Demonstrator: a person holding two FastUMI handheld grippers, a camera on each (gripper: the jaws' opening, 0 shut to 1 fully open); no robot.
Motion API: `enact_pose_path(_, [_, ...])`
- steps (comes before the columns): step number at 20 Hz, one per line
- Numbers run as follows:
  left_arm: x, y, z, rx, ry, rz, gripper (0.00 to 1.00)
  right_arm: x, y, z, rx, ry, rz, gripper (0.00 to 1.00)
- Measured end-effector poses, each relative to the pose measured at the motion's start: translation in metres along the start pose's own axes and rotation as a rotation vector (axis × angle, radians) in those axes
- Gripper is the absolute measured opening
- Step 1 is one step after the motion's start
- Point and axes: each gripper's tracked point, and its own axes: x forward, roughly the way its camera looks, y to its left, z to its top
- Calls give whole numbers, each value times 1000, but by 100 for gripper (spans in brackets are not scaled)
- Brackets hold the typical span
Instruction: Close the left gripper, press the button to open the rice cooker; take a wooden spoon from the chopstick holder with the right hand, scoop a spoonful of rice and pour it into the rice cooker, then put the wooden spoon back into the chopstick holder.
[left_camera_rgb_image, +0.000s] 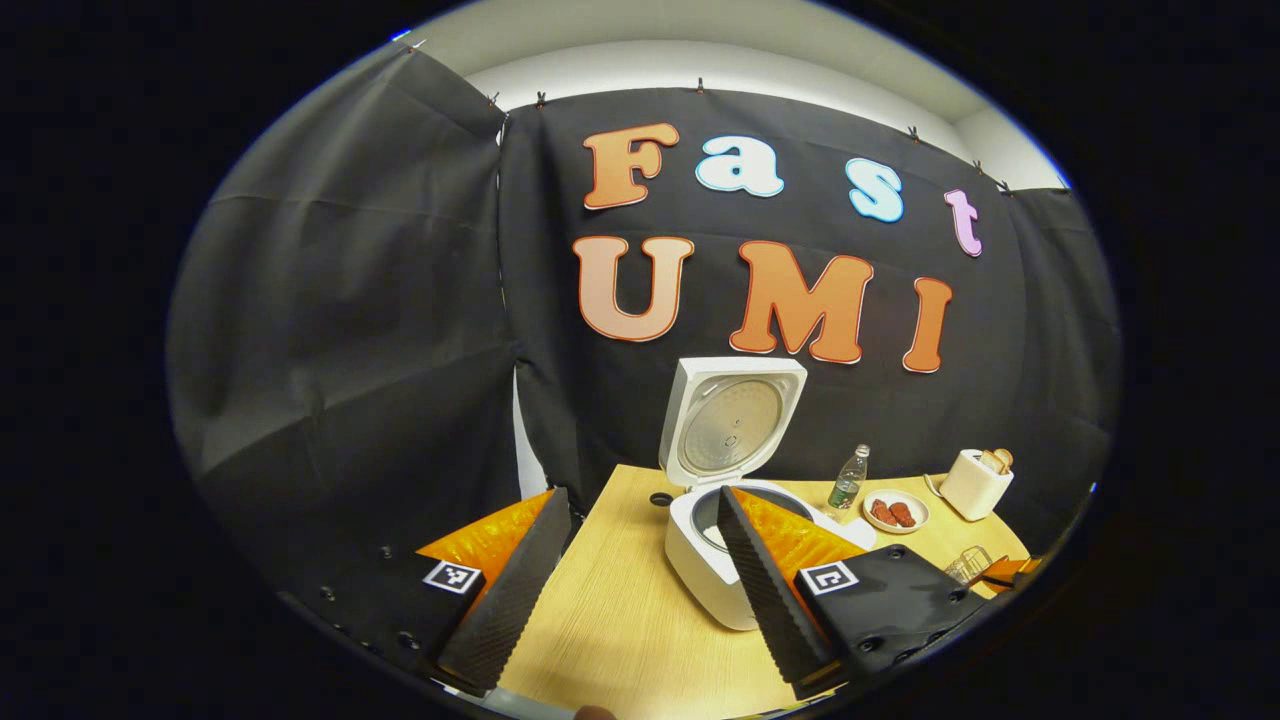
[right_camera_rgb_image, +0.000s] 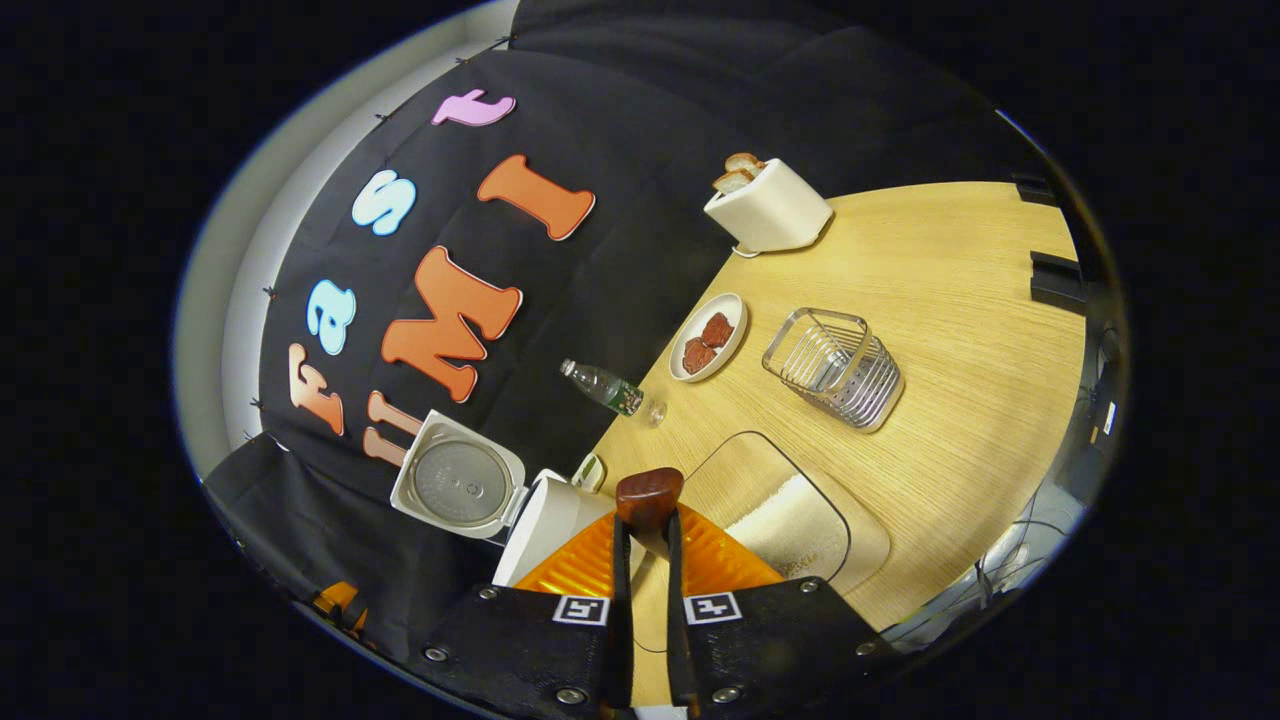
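Observation:
The white rice cooker (left_camera_rgb_image: 705, 570) stands on the wooden table with its lid (left_camera_rgb_image: 735, 425) swung up. My left gripper (left_camera_rgb_image: 640, 497) is open and holds nothing; it hovers in front of the cooker, its right finger overlapping the pot's rim. In the right gripper view, my right gripper (right_camera_rgb_image: 648, 522) is shut on the wooden spoon (right_camera_rgb_image: 648, 497), whose brown head pokes out past the fingertips. The spoon's head is beside the open cooker (right_camera_rgb_image: 545, 520) and next to the clear box of rice (right_camera_rgb_image: 790, 522). The wire chopstick holder (right_camera_rgb_image: 835, 367) stands beyond the box.
A plastic bottle (right_camera_rgb_image: 603, 387), a small plate with red food (right_camera_rgb_image: 708, 337) and a white toaster with bread (right_camera_rgb_image: 768, 205) line the table's far side. The same bottle (left_camera_rgb_image: 848, 480), plate (left_camera_rgb_image: 895, 512) and toaster (left_camera_rgb_image: 975, 483) stand right of the cooker.

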Motion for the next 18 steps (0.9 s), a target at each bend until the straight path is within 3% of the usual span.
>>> enact_pose_path(11, [8, -2, 5, -9, -11, -13, 100, -12, 32, 29, 60, -65, 42, 13])
enact_pose_path(18, [15, 6, 8, -15, -14, -9, 100, -15, 80, 50, 140, -101, 127, 13])
